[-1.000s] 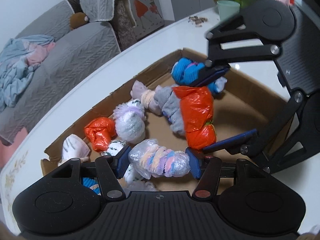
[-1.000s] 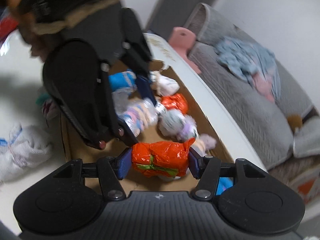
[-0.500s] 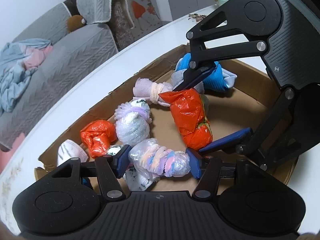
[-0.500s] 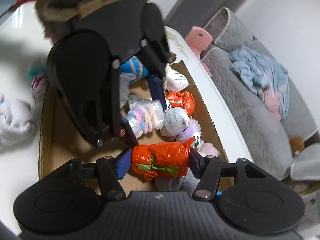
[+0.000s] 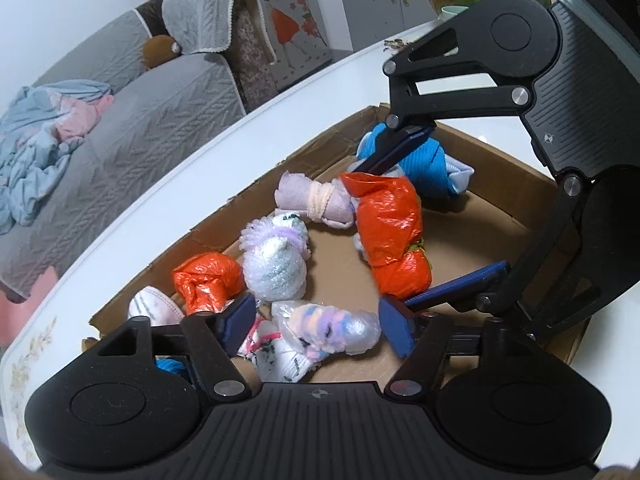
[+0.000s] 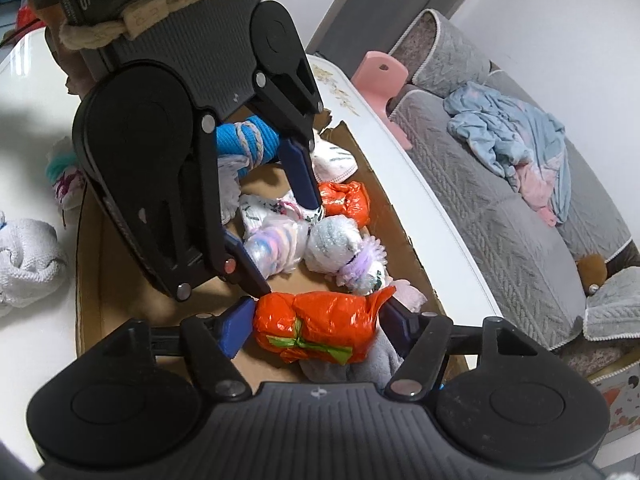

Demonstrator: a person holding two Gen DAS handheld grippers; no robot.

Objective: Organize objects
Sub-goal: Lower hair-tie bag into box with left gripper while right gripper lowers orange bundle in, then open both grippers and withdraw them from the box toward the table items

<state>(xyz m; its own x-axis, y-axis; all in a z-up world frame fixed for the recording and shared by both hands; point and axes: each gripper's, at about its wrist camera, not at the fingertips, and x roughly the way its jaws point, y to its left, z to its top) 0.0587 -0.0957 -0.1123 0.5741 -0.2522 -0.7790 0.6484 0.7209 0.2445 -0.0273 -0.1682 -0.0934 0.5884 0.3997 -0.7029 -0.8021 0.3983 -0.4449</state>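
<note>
Both grippers hang over the cardboard tray [image 5: 500, 184] on the white table [image 5: 224, 148], each releasing a bundle.

Left gripper [image 5: 318, 326]: jaws opening, fairly wide. The clear-wrapped pastel bundle [image 5: 332, 330] lies between them, with a gap visible at both pads, on top of other bundles at the near end of the tray.

Right gripper [image 6: 320, 322]: jaws opening, middling width. The long orange bundle [image 6: 320, 326] sits between them. Contact looks lost or nearly lost at the left pad; the right pad is hidden behind the bundle's twisted tail.

Risks (judgement):
- Slick film could cling to a pad and drag a bundle out on withdrawal.
- The pastel bundle rests on an uneven heap, so it may roll.
- The two grippers are close together; the linkages could knock on lifting.
- The tray wall is low and torn, so a nudged bundle could tip over the edge.

Materials:
- Orange bundle: crinkled glossy plastic, sausage-shaped, tied with a green strip.
- Pastel bundle: clear film over soft fluffy fabric.
- Small orange bundle [image 5: 208, 280]: a crumpled ball.
- Blue knit roll [image 5: 424, 164]: ribbed.
- Tray: matte corrugated board.
</note>
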